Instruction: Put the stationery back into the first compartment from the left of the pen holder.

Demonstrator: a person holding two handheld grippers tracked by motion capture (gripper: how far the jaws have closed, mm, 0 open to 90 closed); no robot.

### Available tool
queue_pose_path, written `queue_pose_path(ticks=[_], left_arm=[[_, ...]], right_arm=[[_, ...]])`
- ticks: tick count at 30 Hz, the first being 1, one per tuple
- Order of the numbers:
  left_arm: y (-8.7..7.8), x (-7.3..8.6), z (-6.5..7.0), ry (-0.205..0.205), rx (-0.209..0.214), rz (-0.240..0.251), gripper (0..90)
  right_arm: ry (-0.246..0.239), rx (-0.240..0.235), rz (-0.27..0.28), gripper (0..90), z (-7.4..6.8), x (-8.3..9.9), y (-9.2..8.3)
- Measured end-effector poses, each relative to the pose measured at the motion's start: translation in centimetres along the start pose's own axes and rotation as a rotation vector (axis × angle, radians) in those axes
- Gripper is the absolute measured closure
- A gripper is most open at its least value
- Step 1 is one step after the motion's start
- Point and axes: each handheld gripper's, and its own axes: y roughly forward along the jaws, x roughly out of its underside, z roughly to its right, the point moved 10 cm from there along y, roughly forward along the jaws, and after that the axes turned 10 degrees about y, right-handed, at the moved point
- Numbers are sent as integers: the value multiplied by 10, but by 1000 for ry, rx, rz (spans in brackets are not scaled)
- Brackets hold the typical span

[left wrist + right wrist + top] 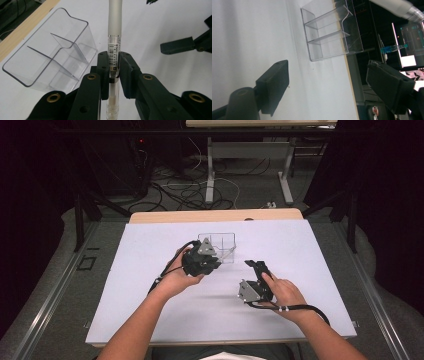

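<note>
A clear plastic organizer (pixel 218 245) stands on the white table cover (pixel 150 270), toward the far middle of it. Thin clear walls divide it into compartments, best seen in the left gripper view (pixel 50 57), and each compartment that can be seen through the plastic holds nothing. In the right gripper view the same organizer (pixel 329 32) appears turned on its side near the table's edge, its dividers showing as pale bands. The left gripper (pixel 113 67) is clamped on a pen (pixel 114 30): the two black jaws press on its clear barrel just below the barcode label, and the frosted grey cap end sticks out beyond them, over the white cover just beside the organizer. In the high view the left gripper (pixel 207 261) sits right at the organizer's near edge, and the pen (pixel 230 252) is only a thin pale line beside the clear wall, hard to make out. The pen's rear end runs off the bottom of the left gripper view, so its tip cannot be seen. The right gripper (pixel 327 82) has its jaws spread wide with nothing between them, only the white cover and the organizer beyond. In the high view the right gripper (pixel 255 265) hangs well apart from the organizer, to the right of the left one, and the hand partly covers its body. A blurred grey shape at the top right corner of the right gripper view cannot be identified for certain.
</note>
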Motion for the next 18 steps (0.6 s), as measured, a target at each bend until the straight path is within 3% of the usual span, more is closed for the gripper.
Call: queue_pose_path(ticks=[2,6,7,8,9,11,14,18], left_arm=[[-2,-2,-4,-6,-12,20,798],[-7,-5,-10,-41,-30,66,798],[-9,-6,-12,-53,-34,78,798],[-11,-7,-14,-61,-40,90,798],[-11,-9,-15,-86,-55,119,798],[-15,-11,-19,-103,-65,147,798],[-20,-14,-27,-128,-79,185,798],[-26,-19,-41,-167,-117,246,798]], right_arm=[[16,-7,17,153,1,-1,3],[126,-44,31,125,-1,0,8],[157,-46,3,105,0,2,7],[207,-47,45,82,0,-1,11],[221,-45,11,65,2,2,9],[272,-79,5,45,2,2,9],[328,-103,5,16,2,2,11],[369,-119,-7,0,1,4,12]])
